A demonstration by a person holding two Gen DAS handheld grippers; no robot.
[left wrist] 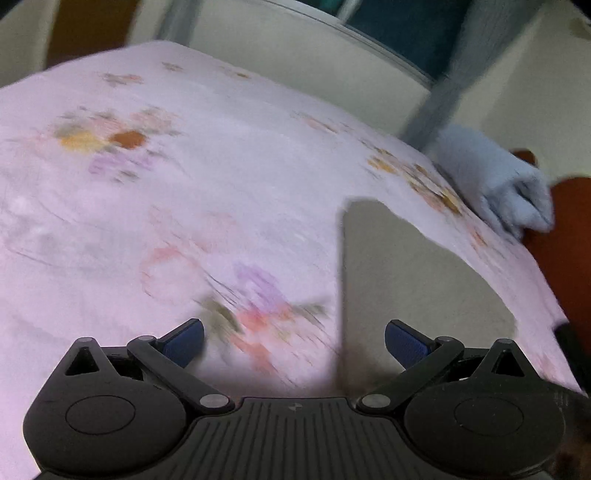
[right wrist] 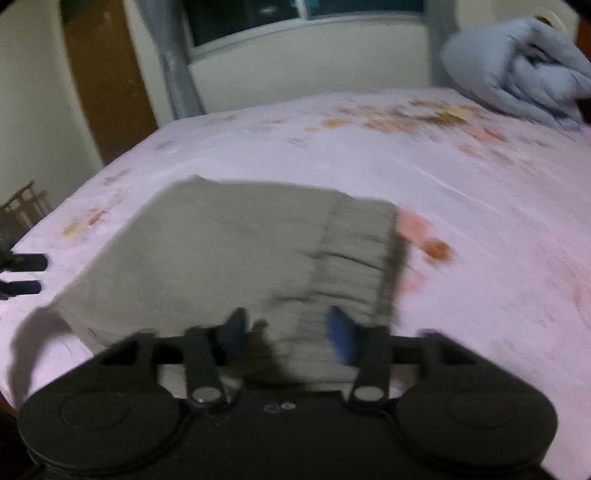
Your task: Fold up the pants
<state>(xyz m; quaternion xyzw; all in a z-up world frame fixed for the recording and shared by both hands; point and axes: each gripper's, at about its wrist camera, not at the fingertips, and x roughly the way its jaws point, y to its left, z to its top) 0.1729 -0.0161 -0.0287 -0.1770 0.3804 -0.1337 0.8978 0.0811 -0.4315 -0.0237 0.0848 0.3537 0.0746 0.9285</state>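
Grey-green pants lie folded on a pink flowered bed sheet, with the ribbed waistband on the right. My right gripper sits at their near edge with its jaws narrowed and bunched waistband fabric filling the gap; the picture is blurred. In the left wrist view the pants show as a grey patch on the right. My left gripper hangs wide open over the bare sheet, just left of the pants, holding nothing. It also shows at the left edge of the right wrist view, as the left gripper.
A rolled pale blue blanket lies at the bed's far right corner, seen as the blanket from the left wrist. A wall with a window and a grey curtain stands behind the bed. A brown door is at the left.
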